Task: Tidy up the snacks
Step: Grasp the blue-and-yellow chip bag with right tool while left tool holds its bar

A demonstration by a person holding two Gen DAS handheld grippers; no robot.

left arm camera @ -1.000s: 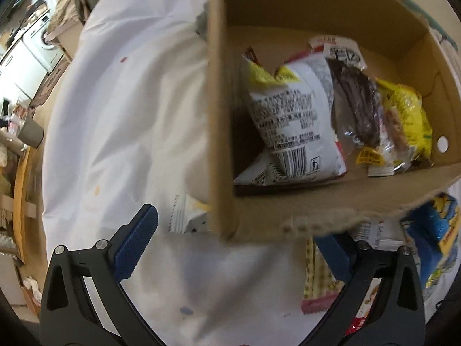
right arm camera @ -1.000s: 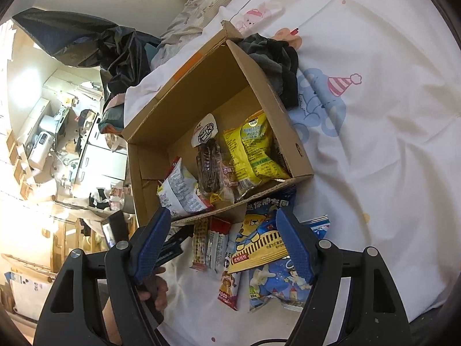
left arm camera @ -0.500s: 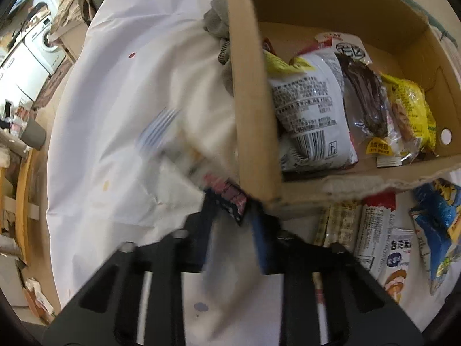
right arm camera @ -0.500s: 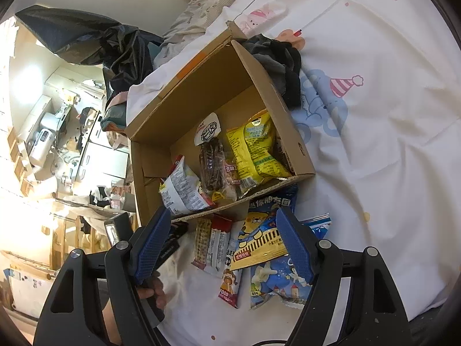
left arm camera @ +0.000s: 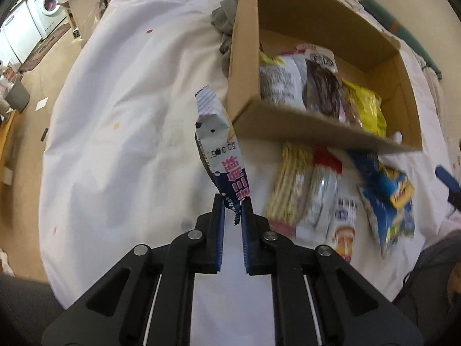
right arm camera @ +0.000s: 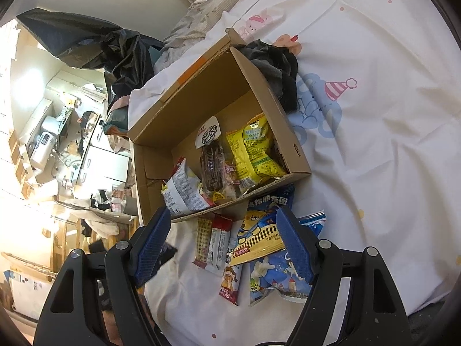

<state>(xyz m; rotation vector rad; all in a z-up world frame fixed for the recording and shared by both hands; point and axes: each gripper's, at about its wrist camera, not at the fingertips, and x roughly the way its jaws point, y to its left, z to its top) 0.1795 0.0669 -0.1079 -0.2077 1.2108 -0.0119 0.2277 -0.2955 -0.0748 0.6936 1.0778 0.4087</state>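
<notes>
**Left gripper holding one snack packet at the box corner; right gripper idle**

At the near left corner of the cardboard box (left arm camera: 291,121), the left gripper (left arm camera: 232,201) is clamped on the bottom end of a white-and-navy snack packet (left arm camera: 220,144), which stands up from the jaws with its top edge beside the box's left wall. The packet appears lifted clear of the white bedsheet (left arm camera: 129,115).

Inside the box lie a white crisp bag (right arm camera: 181,193), a dark brown packaged snack (right arm camera: 211,164) and a yellow crisp bag (right arm camera: 253,147). Outside, against the near wall, remain several unsorted items: a yellow-patterned bar (right arm camera: 202,239), a red-and-white stick pack (right arm camera: 220,242), a blue bear-print bag (right arm camera: 265,227) and others beneath it.

The right gripper (right arm camera: 224,242) hovers above that near pile with its jaws spread wide, holding nothing.

Assessment: the step in hand is transfer of the held packet into the box. The next move calls for raising it over the box wall, carrying it right above a free patch of floor, then releasing. Risk: the packet's top may catch the wall edge
</notes>
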